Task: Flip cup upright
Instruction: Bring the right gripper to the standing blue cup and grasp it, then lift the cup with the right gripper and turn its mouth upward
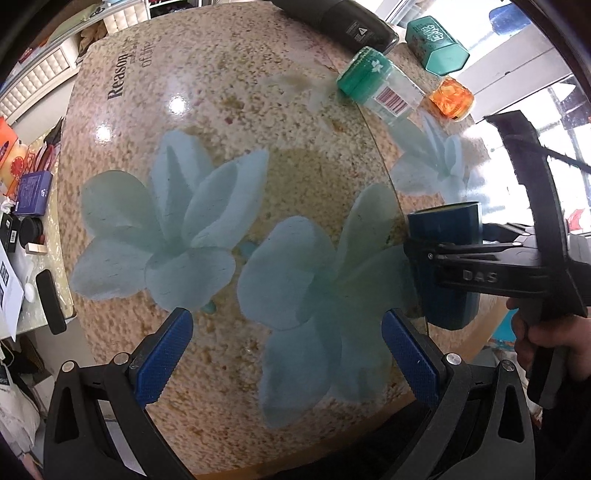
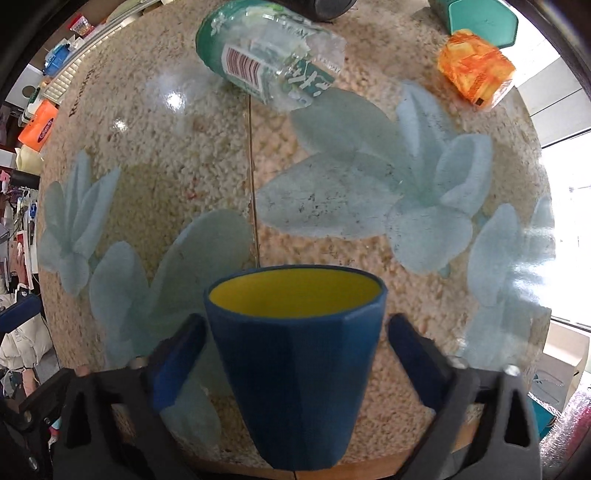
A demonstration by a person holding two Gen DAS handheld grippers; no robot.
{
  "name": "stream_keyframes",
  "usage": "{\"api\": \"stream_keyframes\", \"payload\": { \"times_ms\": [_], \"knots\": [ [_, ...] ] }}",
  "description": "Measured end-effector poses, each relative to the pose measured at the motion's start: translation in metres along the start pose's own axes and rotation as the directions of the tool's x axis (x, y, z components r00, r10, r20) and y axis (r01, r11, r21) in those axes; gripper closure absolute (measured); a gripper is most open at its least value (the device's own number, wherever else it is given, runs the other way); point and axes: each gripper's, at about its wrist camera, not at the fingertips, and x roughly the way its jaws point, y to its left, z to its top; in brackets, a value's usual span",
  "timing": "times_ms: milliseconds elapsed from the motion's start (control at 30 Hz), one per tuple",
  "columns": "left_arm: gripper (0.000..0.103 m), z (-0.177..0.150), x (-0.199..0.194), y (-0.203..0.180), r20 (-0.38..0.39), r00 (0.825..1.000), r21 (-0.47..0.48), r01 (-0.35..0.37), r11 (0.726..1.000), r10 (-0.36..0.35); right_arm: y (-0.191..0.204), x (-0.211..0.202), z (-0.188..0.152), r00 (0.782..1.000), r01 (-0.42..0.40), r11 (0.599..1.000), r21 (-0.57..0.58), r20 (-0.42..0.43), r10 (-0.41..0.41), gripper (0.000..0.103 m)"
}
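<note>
Toppled clear bottle [image 2: 269, 51], orange packet [image 2: 476, 70], teal tin [image 1: 437, 40], floral tabletop [image 1: 221, 122]

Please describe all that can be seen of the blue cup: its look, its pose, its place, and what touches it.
The blue cup has a faceted, dark blue outside and a yellow inside, and looks like matte plastic. It stands upright, mouth up, tapering toward its base, near the table's front edge. It sits between the right gripper's open fingers; whether they touch it is unclear. The inside looks empty.

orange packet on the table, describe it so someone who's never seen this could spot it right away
On the flower-print table, look to the far right edge. The orange packet lies there, right of the toppled clear bottle and just before the teal box. It is the only bright orange, crinkly thing on the table.
</note>
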Motion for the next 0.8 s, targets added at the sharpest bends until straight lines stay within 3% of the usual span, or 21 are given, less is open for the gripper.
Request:
{"api": "stream_keyframes", "payload": {
  "times_ms": [200, 500, 700, 800],
  "knots": [
    [0.000, -0.002, -0.001, 0.006, -0.002, 1.000, -0.022, 0.001, 1.000, -0.001, -0.003, 0.006, -0.002, 0.999, -0.037, 0.999, -0.006, -0.005, 0.037, 0.032],
    [0.000, 0.000, -0.009, 0.008, 0.011, 1.000, -0.037, 0.003, 0.999, -0.002, -0.012, -0.033, 0.000, 0.991, -0.066, 0.998, 0.014, 0.116, 0.064, 0.032],
    [0.000, 0.000, -0.012, -0.003, 0.018, 1.000, -0.010, -0.005, 1.000, 0.005, -0.016, -0.066, -0.003, 0.965, -0.095, 0.995, 0.012, 0.245, 0.090, 0.032],
    [0.000, 0.000, -0.012, -0.008, 0.017, 1.000, 0.005, -0.015, 1.000, 0.015, -0.018, -0.073, -0.006, 0.943, -0.091, 0.996, -0.001, 0.323, 0.086, 0.032]
  ]
}}
